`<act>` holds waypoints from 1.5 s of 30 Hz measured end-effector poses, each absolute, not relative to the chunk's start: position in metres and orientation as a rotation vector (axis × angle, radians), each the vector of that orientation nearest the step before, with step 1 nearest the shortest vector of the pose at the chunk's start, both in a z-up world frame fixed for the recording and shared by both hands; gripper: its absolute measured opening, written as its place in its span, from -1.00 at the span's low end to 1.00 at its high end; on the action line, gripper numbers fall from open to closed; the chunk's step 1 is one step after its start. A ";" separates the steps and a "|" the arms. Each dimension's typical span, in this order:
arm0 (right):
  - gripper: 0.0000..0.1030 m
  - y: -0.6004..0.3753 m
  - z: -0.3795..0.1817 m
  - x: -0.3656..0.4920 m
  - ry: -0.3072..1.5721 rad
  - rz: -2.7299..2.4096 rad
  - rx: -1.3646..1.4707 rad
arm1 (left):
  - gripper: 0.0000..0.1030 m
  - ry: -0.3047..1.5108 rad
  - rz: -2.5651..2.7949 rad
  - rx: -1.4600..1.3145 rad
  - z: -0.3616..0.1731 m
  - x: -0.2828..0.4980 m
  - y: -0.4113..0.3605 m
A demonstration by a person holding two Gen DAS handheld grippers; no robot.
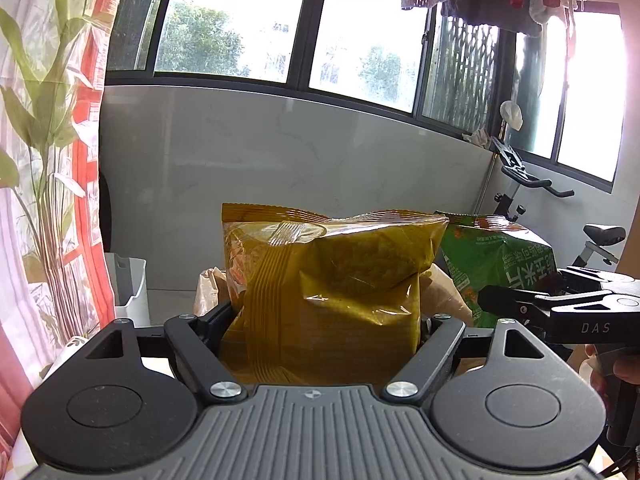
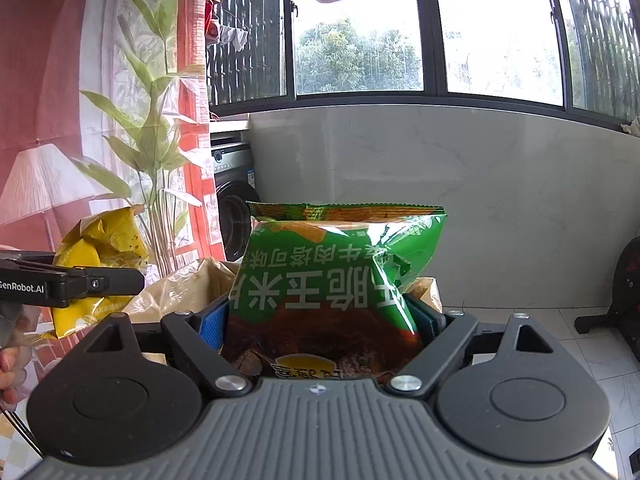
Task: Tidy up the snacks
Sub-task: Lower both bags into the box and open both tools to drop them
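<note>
My left gripper is shut on a yellow snack bag and holds it upright in the air; the bag also shows in the right wrist view at the left, with the left gripper's side across it. My right gripper is shut on a green snack bag with white Chinese lettering, held upright. That green bag also shows in the left wrist view at the right, behind the yellow one. A crumpled brownish bag or liner lies behind and below both bags.
A grey tiled wall under wide windows is ahead. A red patterned curtain hangs at the left. A white bin stands on the floor by it. An exercise bike is at the right; a washing machine at the left.
</note>
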State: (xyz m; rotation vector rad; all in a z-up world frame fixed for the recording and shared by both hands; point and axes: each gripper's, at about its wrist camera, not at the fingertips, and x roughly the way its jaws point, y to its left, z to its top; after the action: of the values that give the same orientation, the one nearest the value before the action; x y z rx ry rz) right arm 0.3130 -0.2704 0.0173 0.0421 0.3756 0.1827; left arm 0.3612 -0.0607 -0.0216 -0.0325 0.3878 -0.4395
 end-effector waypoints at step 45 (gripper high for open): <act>0.88 -0.249 -0.021 0.310 0.521 0.206 0.024 | 0.83 0.484 -0.327 0.055 -0.032 0.361 -0.048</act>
State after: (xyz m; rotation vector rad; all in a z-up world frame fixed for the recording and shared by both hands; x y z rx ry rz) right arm 0.3095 -0.2489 -0.0209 0.0238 0.5206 0.2059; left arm 0.3607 -0.0475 -0.0316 0.0546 0.4844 -0.3265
